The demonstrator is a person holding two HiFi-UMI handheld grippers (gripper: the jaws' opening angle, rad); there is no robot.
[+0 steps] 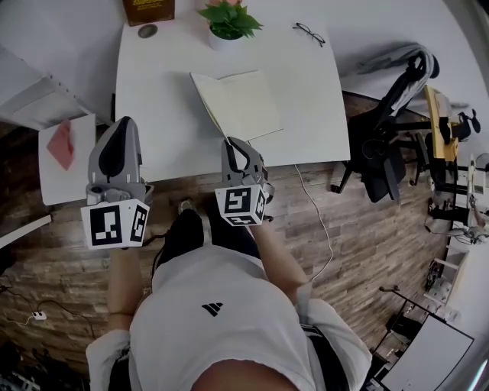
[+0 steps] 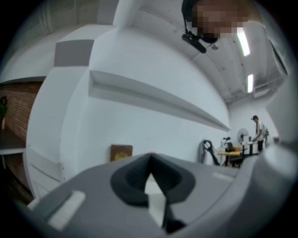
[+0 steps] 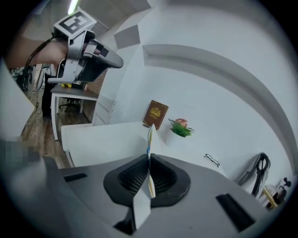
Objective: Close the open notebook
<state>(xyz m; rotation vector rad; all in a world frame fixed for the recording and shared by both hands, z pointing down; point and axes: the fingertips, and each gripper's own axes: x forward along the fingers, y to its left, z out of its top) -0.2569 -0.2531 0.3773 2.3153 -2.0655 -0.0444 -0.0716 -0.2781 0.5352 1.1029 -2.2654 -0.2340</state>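
Note:
The notebook lies on the white table near its front edge, with cream pages showing. My right gripper is at the notebook's near corner, shut on a thin leaf of it. In the right gripper view that leaf stands edge-on, pinched between the jaws of the right gripper. My left gripper hovers off the table's left front corner, apart from the notebook. It also shows high at the left of the right gripper view. Its jaws meet with nothing between them.
At the table's far edge are a brown book, a potted plant, a small round object and glasses. A black chair stands to the right. A low white stand with a red item is on the left.

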